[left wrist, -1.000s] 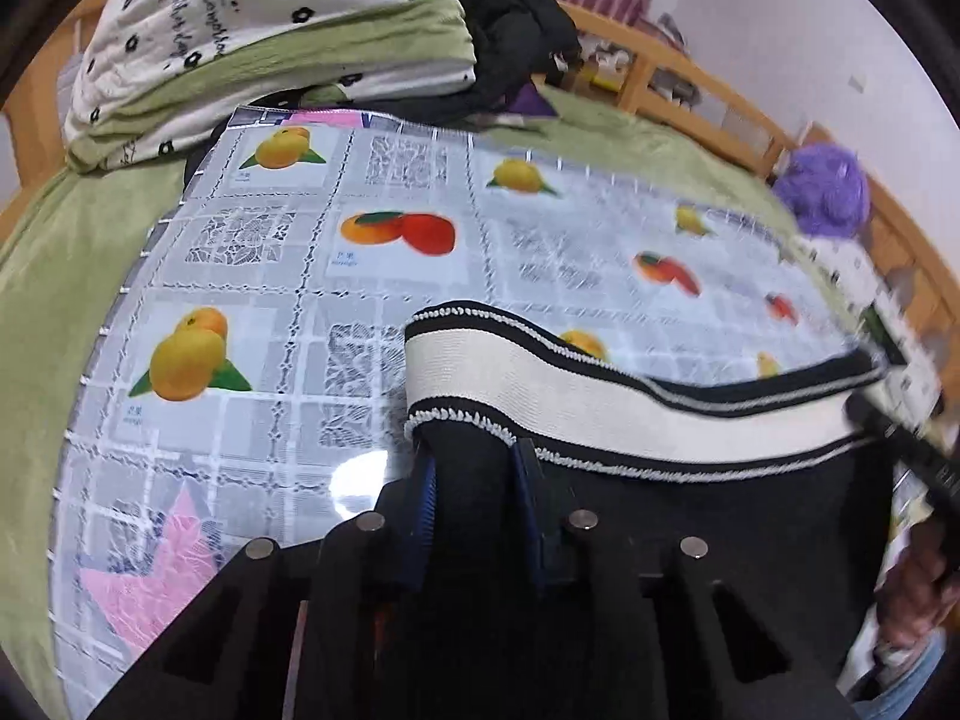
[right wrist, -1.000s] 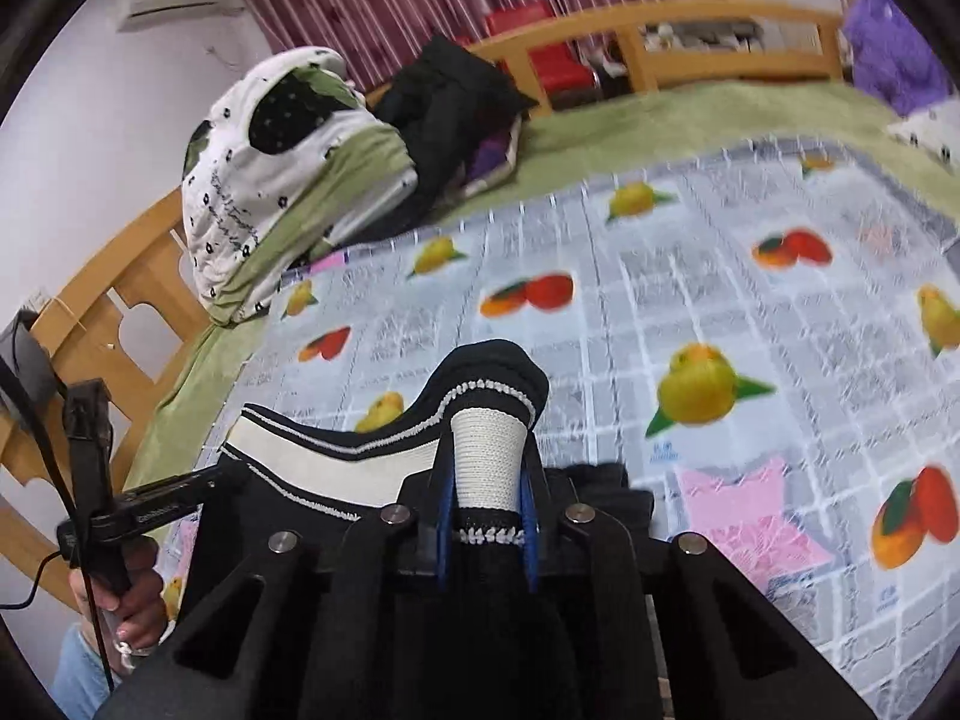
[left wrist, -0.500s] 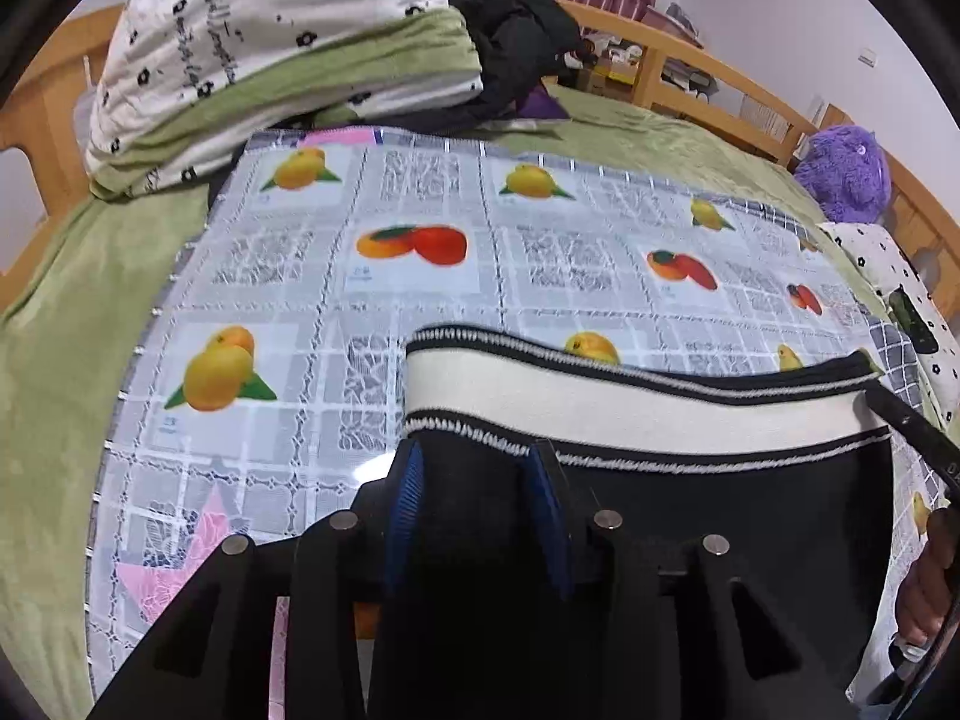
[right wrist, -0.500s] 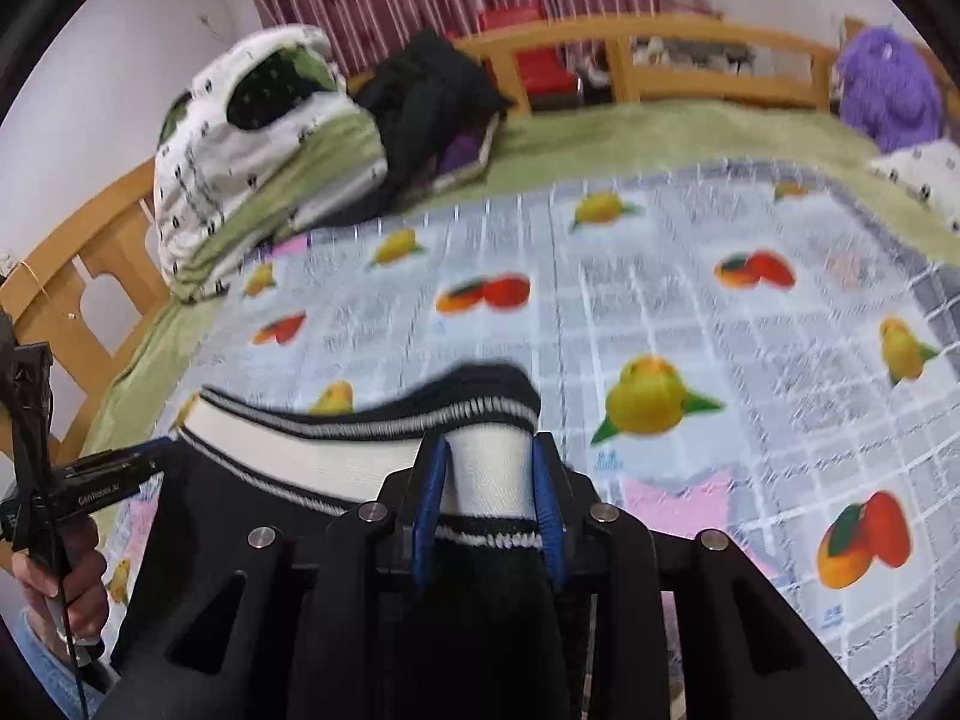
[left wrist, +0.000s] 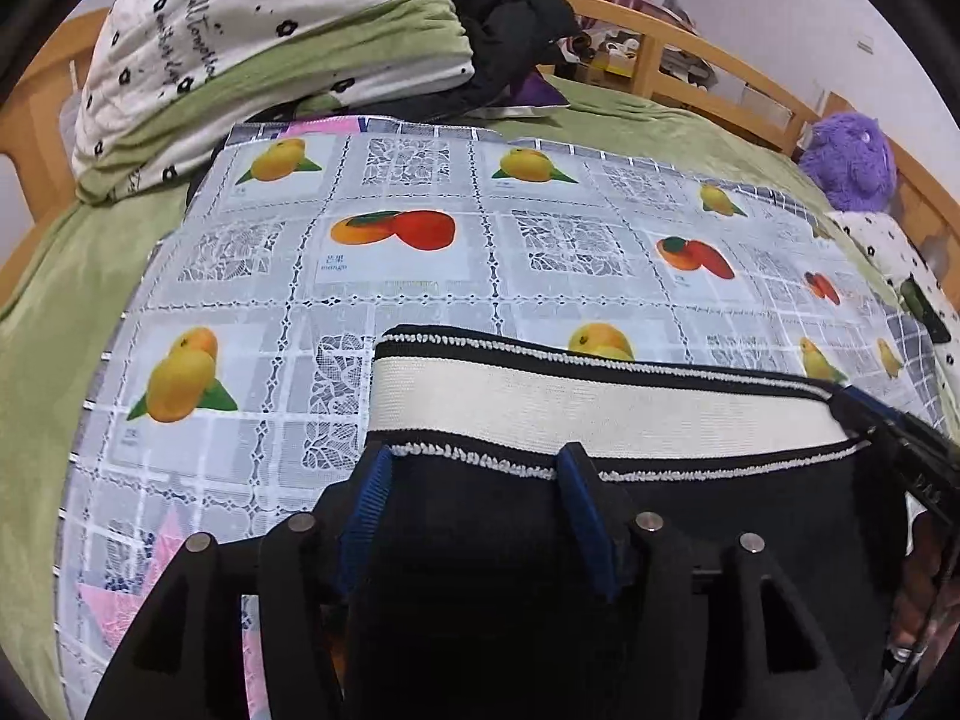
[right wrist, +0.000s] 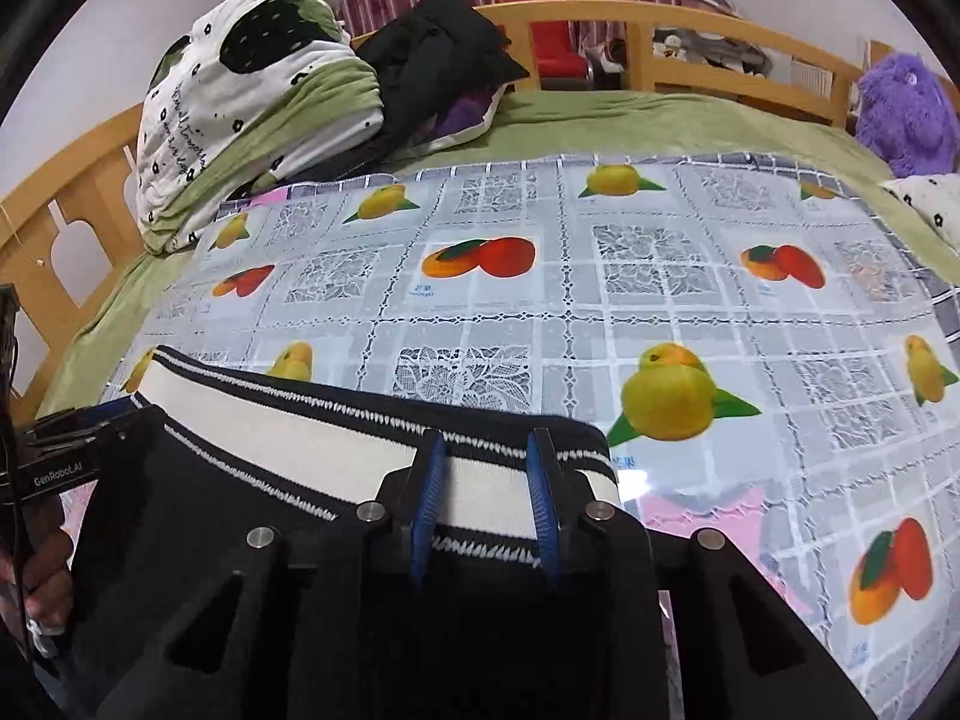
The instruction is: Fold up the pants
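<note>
Left tool (left wrist: 471,468) wider, perhaps off pants (left wrist: 720,516)

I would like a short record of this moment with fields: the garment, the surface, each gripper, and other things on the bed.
garment: black pants with a cream waistband, lying flat
surface: fruit-print tablecloth over a green bedsheet
left gripper: jaws opening, pads apart, black fabric between them just below the waistband
right gripper: jaws closing, waistband corner between the pads; contact is not clear
other things: folded quilt, dark clothes, purple plush toy
</note>
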### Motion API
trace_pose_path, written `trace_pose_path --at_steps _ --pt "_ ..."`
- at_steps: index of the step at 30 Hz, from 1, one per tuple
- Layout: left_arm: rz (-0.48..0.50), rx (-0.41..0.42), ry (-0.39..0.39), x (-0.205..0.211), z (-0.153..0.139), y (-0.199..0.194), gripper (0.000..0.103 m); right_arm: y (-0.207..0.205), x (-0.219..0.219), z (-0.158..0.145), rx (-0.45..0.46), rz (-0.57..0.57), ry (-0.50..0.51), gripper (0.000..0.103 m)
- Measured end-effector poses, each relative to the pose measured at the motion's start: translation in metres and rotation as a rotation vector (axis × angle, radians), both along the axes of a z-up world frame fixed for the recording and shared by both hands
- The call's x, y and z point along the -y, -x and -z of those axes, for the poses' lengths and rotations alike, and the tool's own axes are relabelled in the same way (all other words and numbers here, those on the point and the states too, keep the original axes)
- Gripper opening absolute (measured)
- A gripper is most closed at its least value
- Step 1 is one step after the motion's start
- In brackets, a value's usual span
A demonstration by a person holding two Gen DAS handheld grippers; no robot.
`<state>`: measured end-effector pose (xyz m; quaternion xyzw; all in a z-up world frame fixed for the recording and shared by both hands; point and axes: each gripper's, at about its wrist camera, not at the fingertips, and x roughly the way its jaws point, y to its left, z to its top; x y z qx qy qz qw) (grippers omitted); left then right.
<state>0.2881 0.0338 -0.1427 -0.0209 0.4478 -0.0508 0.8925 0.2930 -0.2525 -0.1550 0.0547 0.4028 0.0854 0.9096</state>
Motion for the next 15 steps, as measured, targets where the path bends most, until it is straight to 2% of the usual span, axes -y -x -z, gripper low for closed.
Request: trace_pose_path --at_steps 7,11,15 --pt "-0.016 -0.001 0.012 -0.001 0.008 -0.008 0.066 -0.004 0.000 0.004 0.002 0.001 -0.009 0.028" --pt "-0.026 0.005 0.035 -0.004 0.010 -0.006 0.067 -0.002 0.006 0.004 0.010 0.001 -0.058 0.029" --pt "-0.034 0.003 0.020 -0.002 0.011 -0.004 0.068 -0.001 0.006 0.004 0.017 -0.006 -0.068 0.030"
